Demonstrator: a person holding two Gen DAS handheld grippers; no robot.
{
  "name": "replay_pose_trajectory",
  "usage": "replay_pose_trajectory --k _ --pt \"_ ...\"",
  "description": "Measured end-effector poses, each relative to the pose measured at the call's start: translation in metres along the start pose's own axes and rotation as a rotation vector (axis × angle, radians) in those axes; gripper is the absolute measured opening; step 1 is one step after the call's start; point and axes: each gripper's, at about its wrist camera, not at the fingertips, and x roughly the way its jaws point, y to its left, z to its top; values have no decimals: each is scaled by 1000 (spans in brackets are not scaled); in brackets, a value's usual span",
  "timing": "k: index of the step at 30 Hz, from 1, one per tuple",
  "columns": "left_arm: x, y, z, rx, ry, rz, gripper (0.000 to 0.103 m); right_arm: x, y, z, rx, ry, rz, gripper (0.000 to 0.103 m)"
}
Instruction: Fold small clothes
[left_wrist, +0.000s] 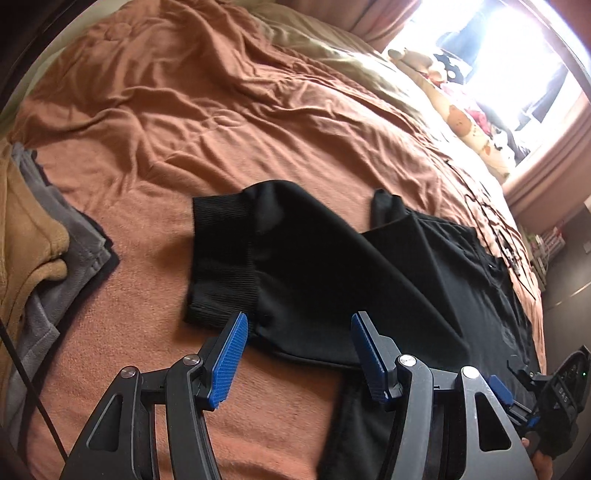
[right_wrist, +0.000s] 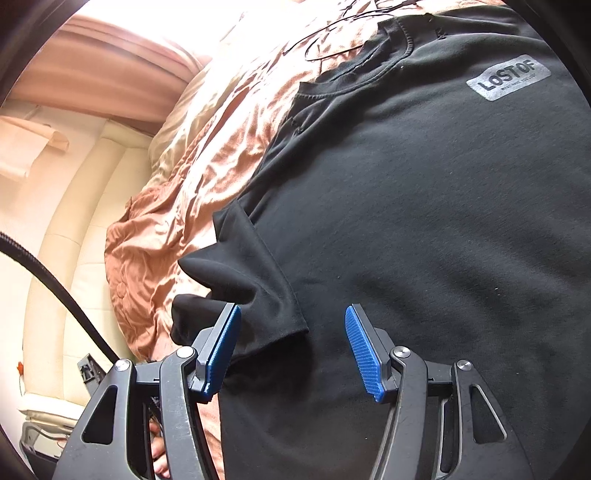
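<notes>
Spread widest of all: a rumpled terracotta bedcover (left_wrist: 192, 122), the landmark for everything else. Lying flat on the bedcover, a black sweatshirt (right_wrist: 424, 229), front up, neckline toward the far edge of the bedcover in the right wrist view. Folded across the sweatshirt's body, one long sleeve (left_wrist: 332, 280), its ribbed cuff (left_wrist: 221, 258) resting on bare bedcover beyond the garment's side. On the chest, a small grey patch (right_wrist: 508, 79) reading "LOSTOF". At the sweatshirt's side seam, a bunched, pointed fold of black cloth (right_wrist: 229, 273) standing up off the bedcover.

At the left edge of the bedcover in the left wrist view, a pile of folded clothes (left_wrist: 44, 240): tan on top, grey under it, something dark at the bottom. Along the bedcover's far side, pale patterned pillows (left_wrist: 469, 129) below a bright window. On the bedcover beyond the neckline, a thin black cord (right_wrist: 332, 40), looped.

Poised just above the folded sleeve, the left gripper (left_wrist: 299, 332), blue pads parted, nothing pinched between them. Low over the sweatshirt near the bunched fold, the right gripper (right_wrist: 293, 325), jaws likewise apart and empty, black fabric showing in the gap. Behind the right gripper's frame, fingertips (right_wrist: 159, 458) barely visible.
</notes>
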Motion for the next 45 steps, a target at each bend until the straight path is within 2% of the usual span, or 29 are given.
replay_pose_trajectory --k 6,9,10,11,12,13,15,16,24,31,33,34,35,37,45 --pt "16 26 1 -20 -12 119 60 49 32 -16 -86 64 -6 57" --pt "26 37 0 -35 4 149 60 73 39 -23 -90 97 -19 56" --pt "29 40 -1 -43 10 140 60 80 39 -24 -90 101 -24 44" --pt "33 42 -1 -49 15 121 60 85 40 -26 -89 108 -26 27" --pt "35 42 0 -46 13 113 55 89 40 -25 -86 111 -32 22" --pt "36 41 0 -41 7 112 34 91 39 -23 -85 107 -36 13" --pt "35 39 2 -47 17 88 13 93 39 -19 -87 105 -28 7" --pt "34 36 4 -49 16 70 12 93 39 -17 -85 107 -23 6" --pt "-10 -12 20 23 -72 -21 11 84 37 -2 -33 89 -35 7" --pt "-50 -91 41 126 -132 -139 11 57 31 12 5 10 7 10" --pt "-60 -116 43 165 -142 -168 11 50 28 15 19 -14 20 14" --pt "-63 -128 44 184 -145 -182 10 46 27 15 26 -26 20 22" --pt "-67 -140 44 201 -146 -196 10 43 25 16 32 -37 23 35" --pt "-72 -164 43 238 -148 -222 10 36 23 17 44 -66 28 54" --pt "-77 -240 32 341 -130 -320 10 8 1 17 145 -153 56 56"
